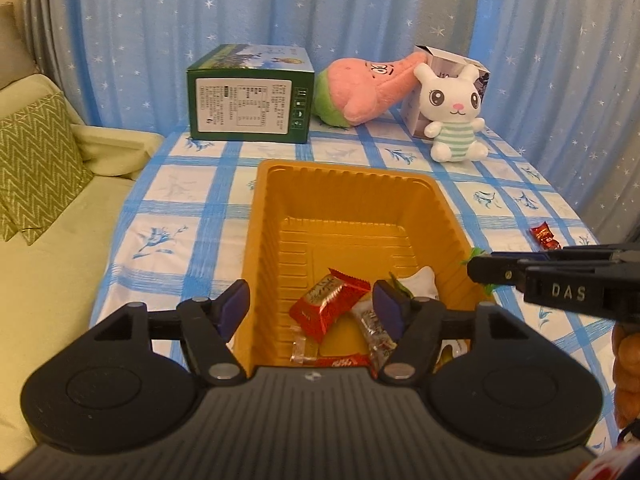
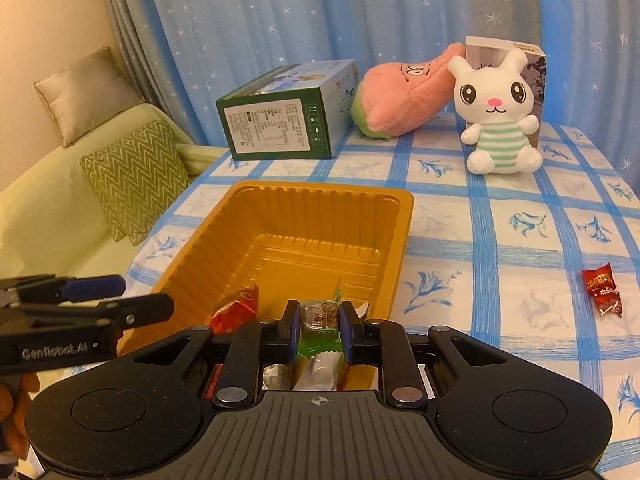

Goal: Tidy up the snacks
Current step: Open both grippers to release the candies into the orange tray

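A gold plastic tray (image 1: pixel 352 196) (image 2: pixel 316 208) sits on the blue-checked tablecloth and holds several wrapped snacks, among them a red packet (image 1: pixel 326 306). My left gripper (image 1: pixel 310 306) is open and empty over the tray's near end, its left finger outside the tray's left wall. My right gripper (image 2: pixel 319 330) is shut on a green-wrapped snack (image 2: pixel 320 318) above the tray's near right corner; it also shows in the left wrist view (image 1: pixel 480 266). A red wrapped candy (image 2: pixel 603 294) (image 1: pixel 544 236) lies on the cloth to the right of the tray.
A green box (image 1: pixel 250 94) (image 2: pixel 286 114), a pink plush (image 1: pixel 366 86) (image 2: pixel 404 96), a white rabbit plush (image 1: pixel 454 114) (image 2: pixel 498 118) and a small carton (image 2: pixel 506 50) stand at the table's back. A sofa with cushions (image 1: pixel 36 160) (image 2: pixel 134 174) is on the left.
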`<state>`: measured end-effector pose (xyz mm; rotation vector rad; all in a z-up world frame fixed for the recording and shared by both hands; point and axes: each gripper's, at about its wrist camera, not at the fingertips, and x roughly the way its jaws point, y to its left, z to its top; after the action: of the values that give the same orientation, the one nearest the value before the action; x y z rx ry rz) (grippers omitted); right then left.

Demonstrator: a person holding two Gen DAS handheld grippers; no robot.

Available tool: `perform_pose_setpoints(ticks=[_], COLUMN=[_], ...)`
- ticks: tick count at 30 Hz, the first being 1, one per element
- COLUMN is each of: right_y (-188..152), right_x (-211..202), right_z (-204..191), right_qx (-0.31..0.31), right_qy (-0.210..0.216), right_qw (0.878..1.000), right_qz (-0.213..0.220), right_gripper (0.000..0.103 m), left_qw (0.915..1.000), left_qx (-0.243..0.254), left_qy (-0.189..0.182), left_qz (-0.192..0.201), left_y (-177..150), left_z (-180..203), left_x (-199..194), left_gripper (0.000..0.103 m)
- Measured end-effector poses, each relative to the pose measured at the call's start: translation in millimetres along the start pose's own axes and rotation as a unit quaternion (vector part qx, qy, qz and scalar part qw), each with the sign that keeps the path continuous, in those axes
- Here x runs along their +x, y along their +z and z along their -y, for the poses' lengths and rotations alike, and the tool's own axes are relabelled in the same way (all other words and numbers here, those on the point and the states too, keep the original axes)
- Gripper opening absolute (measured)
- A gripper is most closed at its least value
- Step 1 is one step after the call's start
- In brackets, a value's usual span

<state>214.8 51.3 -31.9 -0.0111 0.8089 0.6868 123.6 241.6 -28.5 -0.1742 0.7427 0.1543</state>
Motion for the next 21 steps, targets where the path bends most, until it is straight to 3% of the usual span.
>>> perform_pose_setpoints(ticks=[11, 12, 13, 14, 21], right_y=[17, 18, 20, 20, 6], right_x=[-3, -4, -6, -10, -45], right_z=[-10, -9, -8, -6, 8], right_qx=[0.022, 0.028, 0.034, 0.041, 0.067], right_qy=[0.046, 0.044, 0.041, 0.041, 0.022], right_qw=[0.998, 0.998, 0.998, 0.998, 0.996], right_qz=[0.026, 0.028, 0.033, 0.041, 0.047], right_gripper=[0.023, 0.038, 0.065, 0.071, 0.071], left_qw=[0.9996, 0.9995, 0.9994, 0.9993, 0.9985], left_qx=[-0.020, -0.025, -0.029, -0.032, -0.041], left_qy=[0.011, 0.012, 0.012, 0.012, 0.019], left_qz=[0.014, 0.015, 0.017, 0.018, 0.031], left_y=[-5, -5, -6, -6, -15], left_z=[-7, -8, -9, -9, -1], left_x=[-20, -22, -24, -26, -47], left_gripper=[0.081, 0.082, 0.082, 0.083, 0.087])
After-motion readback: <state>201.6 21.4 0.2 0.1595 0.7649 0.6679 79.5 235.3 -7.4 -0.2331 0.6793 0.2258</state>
